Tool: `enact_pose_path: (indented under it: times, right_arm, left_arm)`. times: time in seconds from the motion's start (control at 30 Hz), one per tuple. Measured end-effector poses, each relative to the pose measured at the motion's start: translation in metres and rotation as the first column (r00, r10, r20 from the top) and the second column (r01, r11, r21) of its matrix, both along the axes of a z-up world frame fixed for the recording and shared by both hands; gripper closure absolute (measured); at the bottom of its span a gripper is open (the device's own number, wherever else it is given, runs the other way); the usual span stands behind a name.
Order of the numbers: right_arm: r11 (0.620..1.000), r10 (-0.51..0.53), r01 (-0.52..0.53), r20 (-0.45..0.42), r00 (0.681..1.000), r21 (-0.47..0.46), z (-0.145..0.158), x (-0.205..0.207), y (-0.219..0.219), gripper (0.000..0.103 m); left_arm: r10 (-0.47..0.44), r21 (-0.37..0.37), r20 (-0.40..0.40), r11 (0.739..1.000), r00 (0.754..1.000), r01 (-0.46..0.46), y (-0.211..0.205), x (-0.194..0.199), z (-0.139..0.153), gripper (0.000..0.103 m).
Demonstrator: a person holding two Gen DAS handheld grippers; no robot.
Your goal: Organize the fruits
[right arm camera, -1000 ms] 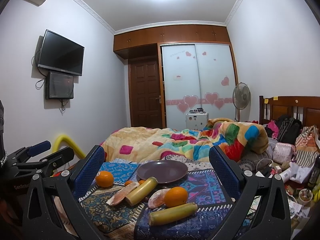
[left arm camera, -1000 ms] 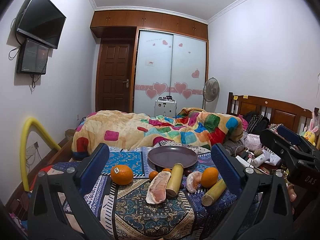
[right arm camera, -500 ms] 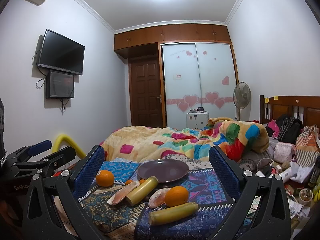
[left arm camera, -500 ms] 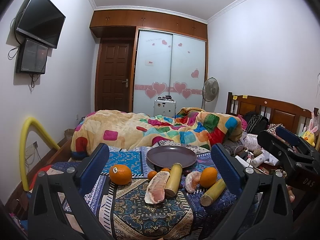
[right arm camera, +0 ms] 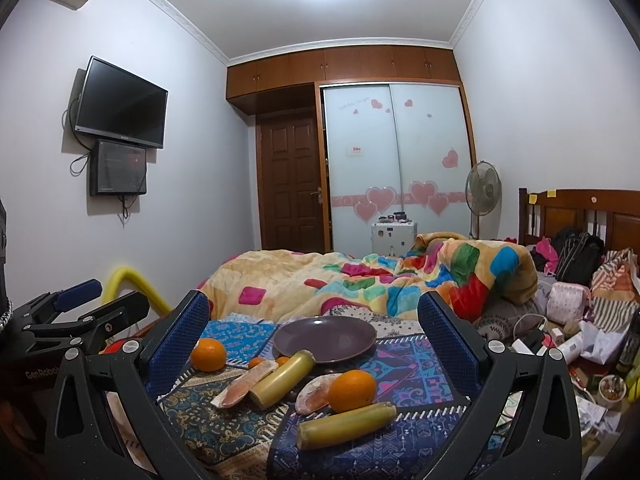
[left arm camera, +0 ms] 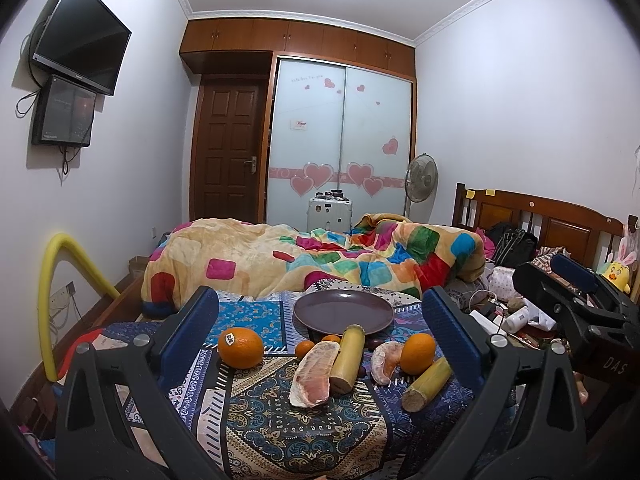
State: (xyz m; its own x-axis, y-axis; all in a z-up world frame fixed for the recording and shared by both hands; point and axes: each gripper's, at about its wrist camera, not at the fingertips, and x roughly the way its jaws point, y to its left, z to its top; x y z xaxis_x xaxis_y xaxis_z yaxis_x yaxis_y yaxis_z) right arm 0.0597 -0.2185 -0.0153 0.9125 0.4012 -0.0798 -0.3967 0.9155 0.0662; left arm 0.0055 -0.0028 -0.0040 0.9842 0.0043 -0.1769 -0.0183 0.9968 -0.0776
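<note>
**Nothing on the plate yet: sorting not begun**

I have both tools hovering back from the fruit, empty. My left gripper (left arm camera: pixel 320 336) has its jaws spread wide, nothing between them; my right gripper (right arm camera: pixel 312 332) is the same, released and clear of everything.

The fruit lies on the patterned cloth (left arm camera: pixel 304 432) covering the table at the foot of the bed. The purple plate (left arm camera: pixel 343 311) sits at the far side of the cloth, and as far as I can see it is bare. So I judge the task at its very start: every piece remains to be moved, presumably onto that plate.

My count, from both views:
- Two large oranges: one with a sticker off to the left (left arm camera: pixel 240 347), well apart from the rest, and one on the right (left arm camera: pixel 417 353).
- Two small orange fruits (left arm camera: pixel 305 348) just in front of the plate, the second partly hidden behind the others.
- Two peeled pomelo segments: the long one (left arm camera: pixel 313 376) touching a cane piece, the curled one (left arm camera: pixel 383 361) against the right orange.
- Two yellow sugarcane pieces: one in the middle (left arm camera: pixel 348 354), one nearest my right tool (right arm camera: pixel 346 424).

A few small dark things lie under the plate's rim; I cannot tell what they are.
</note>
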Motion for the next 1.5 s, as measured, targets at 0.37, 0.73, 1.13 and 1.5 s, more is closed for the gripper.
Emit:
enact_pose_path:
  times: [0.37,0.73,1.13,1.5]
  right_arm:
    - [1.0,-0.004,0.004,-0.016,1.0,-0.012,-0.006,0.005,0.003,0.0]
    - [0.993,-0.033,0.015,-0.155,0.987,-0.119,-0.051,0.035,0.013,0.0]
    - [0.983,-0.05,-0.032,-0.428,0.902,-0.182,-0.115,0.086,0.027,0.0]
    - [0.98,-0.065,-0.026,-0.444,0.893,-0.197,-0.125,0.095,0.024,0.0]
  left_arm:
    - [0.009,-0.007,-0.011,1.0,1.0,-0.009,0.007,0.005,-0.005,0.0]
    - [0.022,0.002,-0.128,1.0,0.992,-0.022,0.012,0.028,-0.036,0.0]
    - [-0.017,-0.046,-0.347,0.999,0.938,0.001,0.028,0.071,-0.098,0.0]
    - [-0.098,-0.069,-0.484,0.995,0.869,0.073,0.025,0.121,-0.135,0.026]
